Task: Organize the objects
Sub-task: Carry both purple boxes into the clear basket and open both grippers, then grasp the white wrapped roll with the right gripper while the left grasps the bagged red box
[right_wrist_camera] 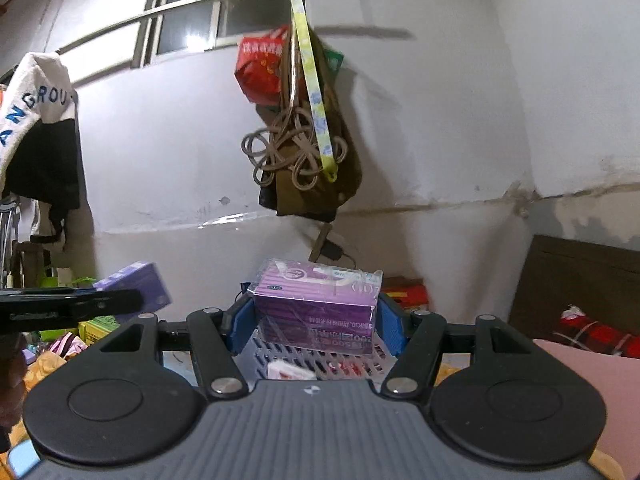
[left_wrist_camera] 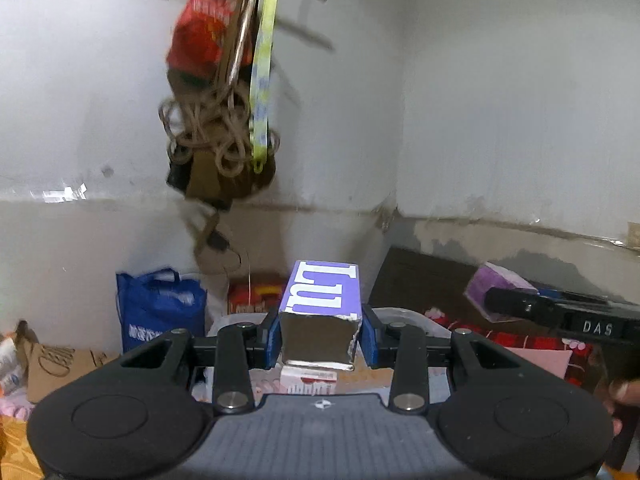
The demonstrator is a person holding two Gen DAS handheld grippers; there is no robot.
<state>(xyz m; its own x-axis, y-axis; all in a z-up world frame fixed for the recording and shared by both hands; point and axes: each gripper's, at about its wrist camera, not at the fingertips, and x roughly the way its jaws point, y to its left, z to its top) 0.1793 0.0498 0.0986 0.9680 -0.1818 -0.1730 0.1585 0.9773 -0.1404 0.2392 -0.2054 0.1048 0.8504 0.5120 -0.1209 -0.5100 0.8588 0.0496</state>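
Observation:
My left gripper (left_wrist_camera: 320, 336) is shut on a small purple box with white lettering (left_wrist_camera: 322, 300), its torn silver end facing the camera. It hangs in the air above a clear plastic bin (left_wrist_camera: 404, 316), where a red-and-white carton (left_wrist_camera: 308, 384) lies. My right gripper (right_wrist_camera: 314, 322) is shut on a purple tissue pack in clear wrap (right_wrist_camera: 316, 304), held above a white slatted basket (right_wrist_camera: 320, 358). In the left wrist view the tissue pack (left_wrist_camera: 496, 286) and the right gripper's fingers (left_wrist_camera: 532, 304) show at the right. The purple box (right_wrist_camera: 136, 284) appears at the left of the right wrist view.
Bags and coiled cord (right_wrist_camera: 296, 136) hang from a rail on the white wall ahead. A blue shopping bag (left_wrist_camera: 160, 308) and red cartons (left_wrist_camera: 252, 296) stand by the wall. A dark headboard (right_wrist_camera: 580, 276), red patterned blanket (right_wrist_camera: 592, 334) and pink sheet (right_wrist_camera: 592, 392) lie to the right.

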